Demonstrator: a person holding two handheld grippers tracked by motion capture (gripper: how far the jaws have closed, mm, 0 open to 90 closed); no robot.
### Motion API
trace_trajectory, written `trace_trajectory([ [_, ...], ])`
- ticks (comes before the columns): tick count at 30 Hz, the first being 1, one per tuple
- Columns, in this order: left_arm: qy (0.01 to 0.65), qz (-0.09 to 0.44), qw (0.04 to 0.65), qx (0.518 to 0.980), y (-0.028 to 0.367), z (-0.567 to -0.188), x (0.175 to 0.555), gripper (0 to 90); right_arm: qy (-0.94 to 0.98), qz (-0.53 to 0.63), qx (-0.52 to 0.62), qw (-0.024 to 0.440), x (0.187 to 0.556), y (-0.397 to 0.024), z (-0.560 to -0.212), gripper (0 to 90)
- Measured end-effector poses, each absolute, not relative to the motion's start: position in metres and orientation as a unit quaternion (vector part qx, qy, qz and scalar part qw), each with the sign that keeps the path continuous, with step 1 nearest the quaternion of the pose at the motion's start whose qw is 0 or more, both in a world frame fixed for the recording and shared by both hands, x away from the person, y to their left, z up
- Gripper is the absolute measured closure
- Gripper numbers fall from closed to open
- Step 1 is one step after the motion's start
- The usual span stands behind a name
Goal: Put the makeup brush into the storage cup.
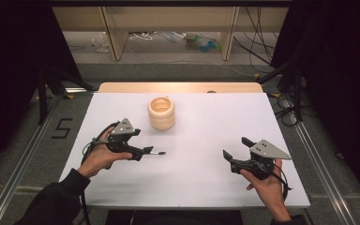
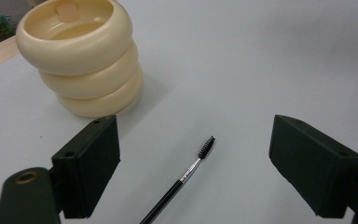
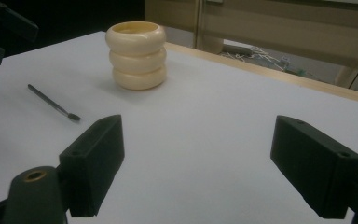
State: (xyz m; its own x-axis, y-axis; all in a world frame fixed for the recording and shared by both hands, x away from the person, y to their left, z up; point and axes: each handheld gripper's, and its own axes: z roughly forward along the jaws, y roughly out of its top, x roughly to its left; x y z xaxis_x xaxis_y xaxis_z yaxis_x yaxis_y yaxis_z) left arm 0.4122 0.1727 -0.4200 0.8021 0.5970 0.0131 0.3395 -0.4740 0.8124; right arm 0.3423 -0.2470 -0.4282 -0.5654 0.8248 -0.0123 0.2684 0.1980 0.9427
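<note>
On the left half of the white table [image 1: 192,187], the left gripper [image 1: 143,151] sits in the person's left hand [image 1: 101,157], its jaws spread wide apart and clamped on nothing. Just under and ahead of those jaws lies a thin black mascara wand [image 2: 182,177], flat on the table. In the left gripper view the wand runs up the gap between the two jaws, nearer the left one, its bristled tip pointing away from the gripper and its handle running off the bottom edge. It touches neither jaw. Beyond the left jaw in that view, close to its tip, stands a cream ribbed holder [image 2: 81,56], shaped like three stacked rings, upright with its mouth open to the top. In the high view the holder [image 1: 161,113] is beyond the left gripper and a little to its right.

Farther right, well apart from the wand and the holder, the right gripper [image 1: 236,149] is held in the person's right hand [image 1: 265,185] over bare table. Its jaws also stand wide apart with nothing between them. From the right gripper view, the wand [image 3: 53,102] lies beyond its left jaw, and the holder [image 3: 137,55] stands farther off, ahead and left of centre.
</note>
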Motion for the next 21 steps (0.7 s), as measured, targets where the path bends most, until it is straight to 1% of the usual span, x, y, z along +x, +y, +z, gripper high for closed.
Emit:
trace_trajectory([
  [2,0.283,0.146,0.437,0.841,0.169,-0.422,0.413,16.2,0.725,0.507,0.378,0.273,0.342,-0.247,-0.428,18.6],
  [3,0.268,0.15,0.424,0.852,0.171,-0.421,0.415,16.2,0.725,0.508,0.378,0.273,0.342,-0.247,-0.428,18.6],
  [4,0.278,0.146,0.425,0.849,0.169,-0.421,0.415,16.2,0.724,0.509,0.377,0.273,0.342,-0.247,-0.428,18.7],
  [16,0.277,0.134,0.387,0.869,0.163,-0.426,0.426,16.4,0.729,0.501,0.382,0.268,0.341,-0.248,-0.427,18.7],
  [19,0.261,0.13,0.361,0.886,0.162,-0.43,0.428,16.7,0.727,0.502,0.372,0.283,0.343,-0.248,-0.428,18.6],
  [21,0.264,0.128,0.36,0.886,0.162,-0.431,0.428,16.7,0.728,0.502,0.371,0.283,0.343,-0.248,-0.428,18.6],
])
